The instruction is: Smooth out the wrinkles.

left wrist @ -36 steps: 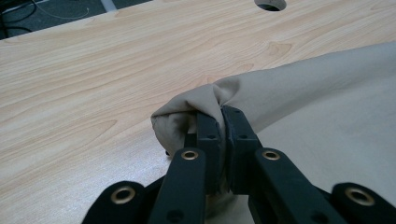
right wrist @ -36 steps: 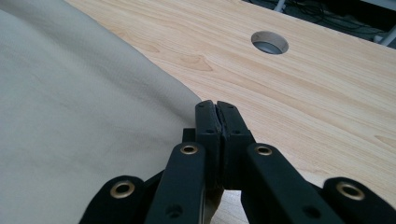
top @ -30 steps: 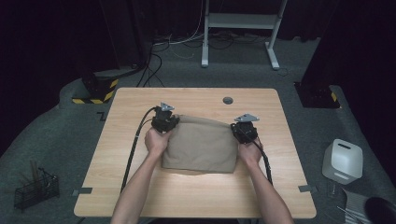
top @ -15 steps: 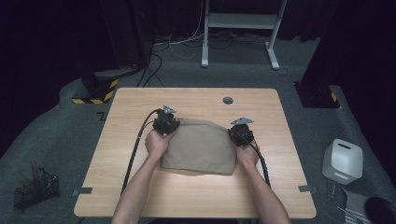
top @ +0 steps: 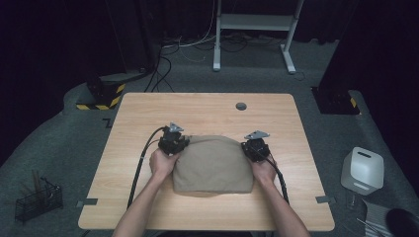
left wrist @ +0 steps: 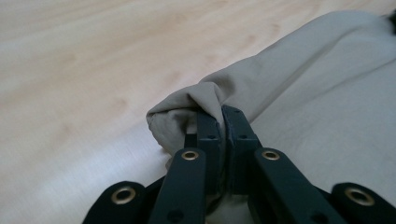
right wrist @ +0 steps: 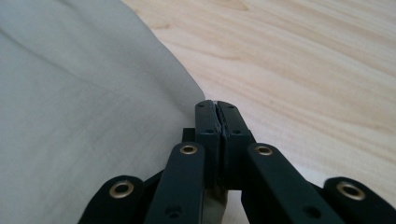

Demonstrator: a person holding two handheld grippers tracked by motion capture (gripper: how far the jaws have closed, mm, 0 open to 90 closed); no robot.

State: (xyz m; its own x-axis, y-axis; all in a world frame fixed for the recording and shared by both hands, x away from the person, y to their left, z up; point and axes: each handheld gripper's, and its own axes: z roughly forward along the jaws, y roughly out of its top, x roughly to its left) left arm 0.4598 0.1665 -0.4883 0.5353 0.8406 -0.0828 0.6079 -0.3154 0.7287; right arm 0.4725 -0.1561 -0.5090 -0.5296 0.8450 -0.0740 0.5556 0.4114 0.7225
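A beige folded cloth (top: pixel 212 165) lies on the near middle of the wooden table (top: pixel 207 106). My left gripper (top: pixel 173 140) is at its far left corner, shut on a bunched fold of the cloth (left wrist: pixel 327 93); in the left gripper view the jaws (left wrist: pixel 223 116) pinch that fold. At the far right corner, my right gripper (top: pixel 256 146) is shut on the cloth's edge. In the right gripper view the jaws (right wrist: pixel 217 109) are pressed together where the cloth (right wrist: pixel 84 102) runs in between them. Both hands rest on the cloth's sides.
A small black round cap (top: pixel 240 105) sits in the table's far part. On the floor stand a white box (top: pixel 363 170) at the right and a wire basket (top: pixel 37 200) at the left. A white stand (top: pixel 252 22) is behind the table.
The left gripper has pulled its cloth corner toward the person and down, so the cloth's far edge now looks rounded. The right gripper has hardly moved.
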